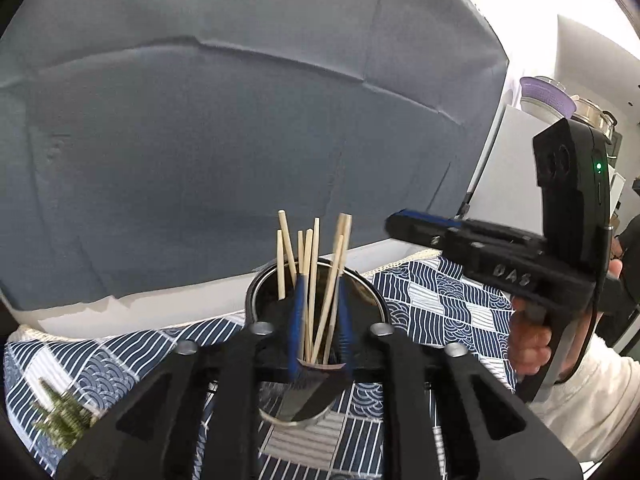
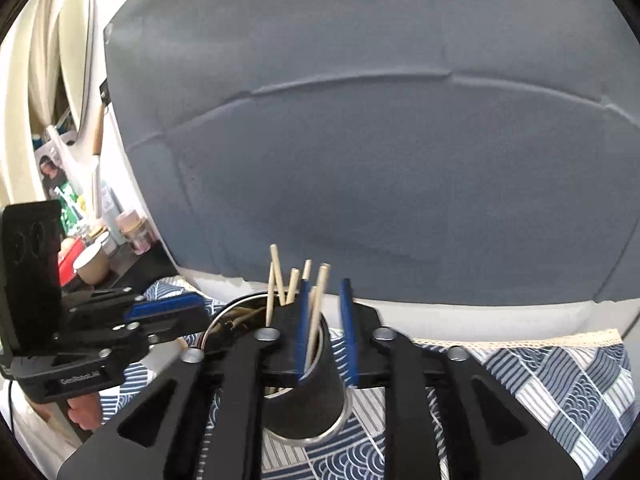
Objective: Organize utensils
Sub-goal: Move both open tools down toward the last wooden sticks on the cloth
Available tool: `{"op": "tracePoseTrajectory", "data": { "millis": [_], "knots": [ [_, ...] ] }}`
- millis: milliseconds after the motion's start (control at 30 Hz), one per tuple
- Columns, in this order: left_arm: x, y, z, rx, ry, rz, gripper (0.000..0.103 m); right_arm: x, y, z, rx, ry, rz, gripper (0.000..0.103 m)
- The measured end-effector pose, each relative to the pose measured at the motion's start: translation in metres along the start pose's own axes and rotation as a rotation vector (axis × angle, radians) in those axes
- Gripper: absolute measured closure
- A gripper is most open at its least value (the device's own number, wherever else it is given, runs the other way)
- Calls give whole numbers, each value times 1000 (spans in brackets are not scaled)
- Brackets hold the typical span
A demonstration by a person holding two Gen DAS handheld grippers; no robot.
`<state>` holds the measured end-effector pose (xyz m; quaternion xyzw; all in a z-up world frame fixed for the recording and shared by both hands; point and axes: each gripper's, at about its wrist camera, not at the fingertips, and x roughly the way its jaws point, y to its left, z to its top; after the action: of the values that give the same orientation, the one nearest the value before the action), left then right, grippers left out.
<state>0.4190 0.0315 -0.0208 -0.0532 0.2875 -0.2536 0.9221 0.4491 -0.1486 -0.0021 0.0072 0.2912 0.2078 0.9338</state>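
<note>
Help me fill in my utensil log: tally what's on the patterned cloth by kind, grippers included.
Wooden chopsticks: 7 tips showing in the left wrist view; more may be hidden
Metal-rimmed holder: 1
Grippers: 2, left gripper and right gripper
Total: 10

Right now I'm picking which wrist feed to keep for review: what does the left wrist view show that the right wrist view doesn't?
Only the left wrist view: a green sprig on the tablecloth, a purple-lidded container at far right, and the right gripper with the hand that holds it.

Only the right wrist view: cluttered shelves with a paper cup, and the left gripper.

Both: the dark metal cup of wooden chopsticks on the blue patterned tablecloth, the grey backdrop, each camera's own blue-padded fingers open.
</note>
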Motion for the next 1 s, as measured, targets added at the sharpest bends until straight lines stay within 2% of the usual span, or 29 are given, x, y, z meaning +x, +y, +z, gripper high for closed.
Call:
{"op": "tracePoseTrajectory", "data": {
  "millis": [33, 67, 100, 167, 200, 267, 333, 500, 667, 867, 1000],
  "knots": [
    [-4, -2, 0, 0, 4, 8, 71, -5, -1, 0, -3, -5, -10, 68],
    [-9, -2, -2, -1, 6, 21, 56, -11, -1, 0, -6, -6, -19, 61],
    [-14, -3, -4, -6, 7, 48, 39, -15, -1, -1, -7, -1, -27, 59],
    [-33, 6, -21, -14, 7, 75, 29, -22, 0, -6, -11, 14, -48, 46],
    [-36, 7, -24, -23, 14, 80, 20, -25, 1, -9, -14, 20, -58, 42],
    [-42, 10, -34, -44, 37, 110, 12, -29, 3, -18, -23, 33, -84, 28],
    [-46, 13, -48, -36, 71, 131, 11, -31, 7, -27, -42, 50, -120, 18],
    [-51, 23, -88, -21, 170, 171, 8, -28, 18, -59, -71, 123, -165, 18],
    [-53, 36, -124, -98, 265, 162, 7, -19, 21, -86, -47, 230, -195, 15],
    [-53, 45, -153, -175, 345, 157, 7, -10, 17, -114, 1, 348, -188, 14],
    [-51, 39, -173, -185, 419, 138, 7, -1, 19, -134, 35, 439, -160, 14]
  ]
}}
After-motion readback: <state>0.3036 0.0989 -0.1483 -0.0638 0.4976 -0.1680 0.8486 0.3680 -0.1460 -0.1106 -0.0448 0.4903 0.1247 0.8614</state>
